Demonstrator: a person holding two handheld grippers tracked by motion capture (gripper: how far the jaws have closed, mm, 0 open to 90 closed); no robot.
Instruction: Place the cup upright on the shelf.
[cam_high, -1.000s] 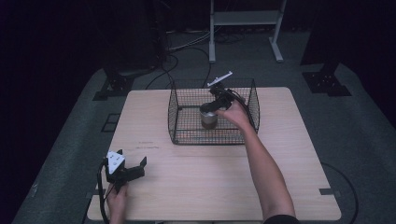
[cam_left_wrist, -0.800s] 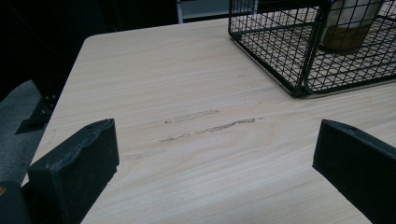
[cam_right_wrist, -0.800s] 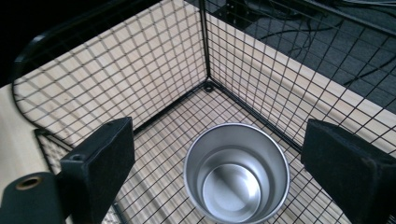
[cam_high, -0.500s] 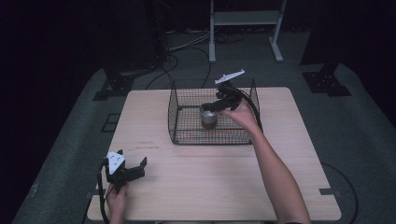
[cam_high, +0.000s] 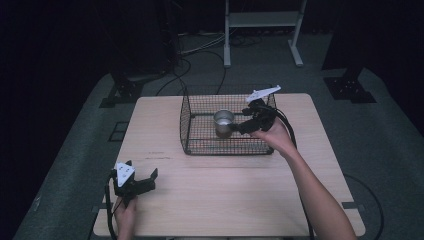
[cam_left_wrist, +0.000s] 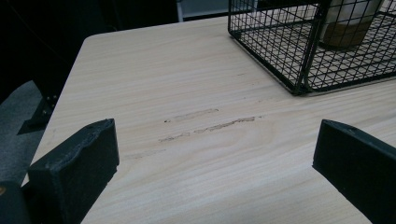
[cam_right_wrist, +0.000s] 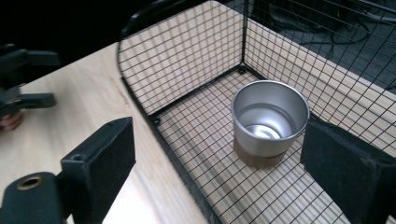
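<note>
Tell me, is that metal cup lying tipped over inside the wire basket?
No, the metal cup stands upright on the floor of the wire basket, its open mouth facing up.

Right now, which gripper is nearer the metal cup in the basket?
Right. The right gripper is beside the metal cup, jaws open; the left gripper rests at the table's near-left corner.

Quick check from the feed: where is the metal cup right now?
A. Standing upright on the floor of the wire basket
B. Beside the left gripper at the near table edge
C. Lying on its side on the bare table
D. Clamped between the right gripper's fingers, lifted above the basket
A. The metal cup stands upright, mouth up, on the mesh floor of the wire basket; the right gripper has its fingers apart, clear of it.
</note>
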